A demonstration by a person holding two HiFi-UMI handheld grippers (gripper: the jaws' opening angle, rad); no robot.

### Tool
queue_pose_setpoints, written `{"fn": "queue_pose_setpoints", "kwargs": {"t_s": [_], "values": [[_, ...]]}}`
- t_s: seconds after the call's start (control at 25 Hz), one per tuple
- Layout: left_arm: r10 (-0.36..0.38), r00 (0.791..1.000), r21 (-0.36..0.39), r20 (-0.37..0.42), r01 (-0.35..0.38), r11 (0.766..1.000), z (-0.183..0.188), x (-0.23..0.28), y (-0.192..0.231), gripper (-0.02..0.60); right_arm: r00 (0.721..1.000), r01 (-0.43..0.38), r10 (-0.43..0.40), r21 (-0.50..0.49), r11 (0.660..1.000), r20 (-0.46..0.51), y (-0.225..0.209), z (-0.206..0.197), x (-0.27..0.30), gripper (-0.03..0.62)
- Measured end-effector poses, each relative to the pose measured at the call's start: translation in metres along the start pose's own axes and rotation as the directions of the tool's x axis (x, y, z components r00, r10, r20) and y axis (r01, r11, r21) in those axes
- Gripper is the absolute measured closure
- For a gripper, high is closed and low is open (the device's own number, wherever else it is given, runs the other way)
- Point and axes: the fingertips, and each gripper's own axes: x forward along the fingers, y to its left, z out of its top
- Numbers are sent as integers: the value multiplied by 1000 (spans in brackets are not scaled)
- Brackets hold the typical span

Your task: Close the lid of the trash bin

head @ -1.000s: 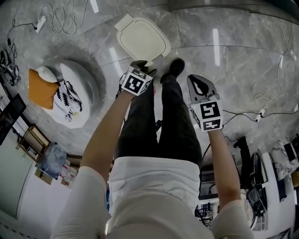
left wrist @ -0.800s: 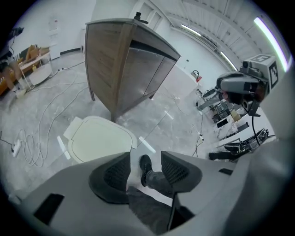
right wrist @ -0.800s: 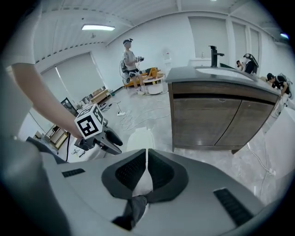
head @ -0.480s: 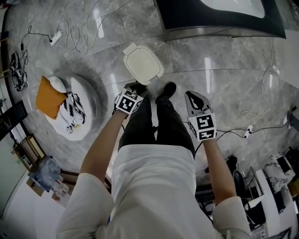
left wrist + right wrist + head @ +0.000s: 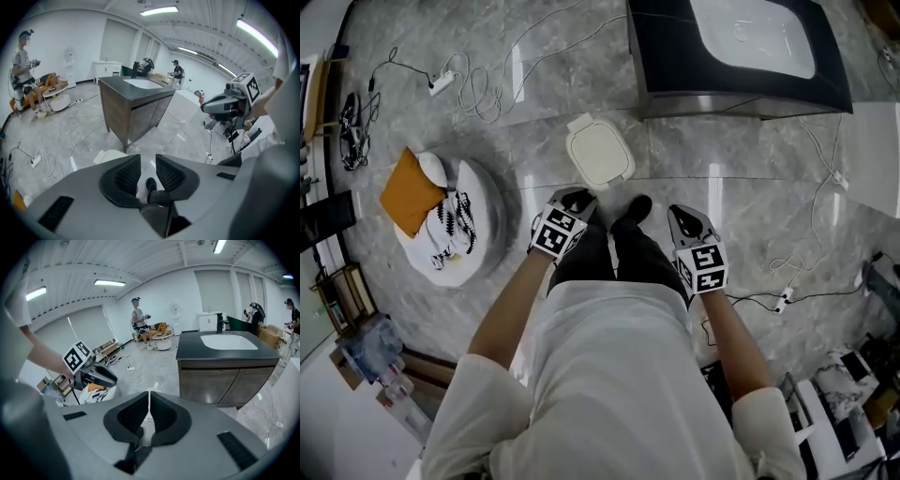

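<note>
The white trash bin [image 5: 600,153] stands on the grey marble floor with its lid lying flat on top. It also shows just left of the jaws as a pale shape [image 5: 110,155] in the left gripper view. My left gripper [image 5: 576,199] hangs high above the floor, just short of the bin. Its jaws are closing with a gap still showing and nothing between them [image 5: 148,160]. My right gripper [image 5: 682,216] is held to the right of my legs, shut with nothing in it [image 5: 149,397].
A dark-topped sink cabinet [image 5: 741,56] stands just beyond the bin. At the left is a round white low table [image 5: 478,202] bearing an orange cushion and a patterned cloth. Cables and power strips [image 5: 441,82] trail across the floor. My shoe [image 5: 637,208] is near the bin.
Both grippers have risen away from the floor and the bin, which now looks smaller and farther. The lid stays flat on the bin throughout.
</note>
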Motion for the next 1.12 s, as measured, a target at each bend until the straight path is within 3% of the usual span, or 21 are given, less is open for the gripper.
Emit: {"fn": "queue_pose_setpoints", "kwargs": {"t_s": [0.24,0.44,1.12], "values": [[25,992,-23,121,-23,999,17,-58,-18,514,1000,10,-10,18,1000,24,17,6,-19,559],[75,977,-30,201,-70,997,16,-102,-20,540,998,32,-31,-25,999,49,39,14,-29,559],[145,911,-79,386,-124,989,-48,-215,-48,563,981,133,-109,-148,980,158,134,12,-86,559]]}}
